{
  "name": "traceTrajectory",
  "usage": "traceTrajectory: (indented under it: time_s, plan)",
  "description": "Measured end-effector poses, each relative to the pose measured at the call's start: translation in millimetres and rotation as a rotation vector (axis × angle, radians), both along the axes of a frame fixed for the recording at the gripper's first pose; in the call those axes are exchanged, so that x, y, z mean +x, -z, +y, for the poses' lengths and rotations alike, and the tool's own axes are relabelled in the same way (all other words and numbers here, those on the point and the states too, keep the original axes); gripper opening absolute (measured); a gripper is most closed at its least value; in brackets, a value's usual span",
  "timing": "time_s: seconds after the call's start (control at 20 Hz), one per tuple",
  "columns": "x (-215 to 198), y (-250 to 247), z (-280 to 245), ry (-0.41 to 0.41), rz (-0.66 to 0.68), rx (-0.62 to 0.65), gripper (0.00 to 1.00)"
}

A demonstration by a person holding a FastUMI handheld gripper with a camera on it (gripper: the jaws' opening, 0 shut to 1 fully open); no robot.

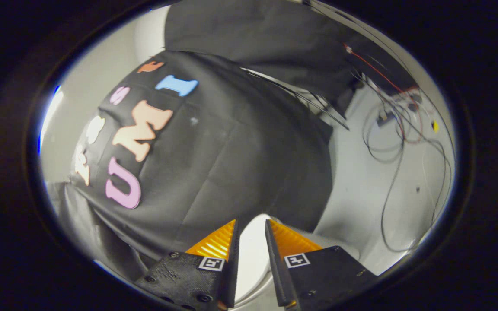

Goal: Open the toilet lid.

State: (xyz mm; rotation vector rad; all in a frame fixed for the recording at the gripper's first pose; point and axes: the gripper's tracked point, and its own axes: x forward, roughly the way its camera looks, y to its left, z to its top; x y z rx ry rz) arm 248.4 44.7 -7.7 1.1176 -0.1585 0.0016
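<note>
Nearest the camera: gripper, two fingers pointing forward, set a narrow gap apart, tips not meeting. Whether either finger presses on anything cannot be told.

Between the fingers: toilet lid, white, smooth, curved. Its rounded edge rises in the gap between the fingertips and runs back toward the camera. The lid passes between the two fingers; actual contact with either one cannot be confirmed.

Just right of the right finger: a further white rounded surface, low, likely part of the same toilet; which part cannot be told.

Beyond the fingers, centre and left: black cloth, creased, draped, forming the booth wall. A second dark panel stands farther off, above and behind it.

Far right: pale floor, with loose cables in thin dark loops trailing across it. A red wire runs farther back along the dark panel's edge. Small connectors lie among the cables, too small to identify.

Far left: plain pale wall.
</note>
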Motion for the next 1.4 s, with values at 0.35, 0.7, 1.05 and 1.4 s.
traceTrajectory:
  time_s: [0.35, 0.7, 1.05, 1.4]
  plan:
    - [26.0, 64.3, 36.8, -0.029, 0.058, 0.314, 0.36]
    - [29.1, 81.8, 29.3, -0.006, -0.019, 0.377, 0.36]
    - [55.3, 70.9, 21.9, -0.074, -0.010, 0.341, 0.25]
    - [44.0, 42.8, 31.9, -0.101, -0.020, 0.308, 0.03]
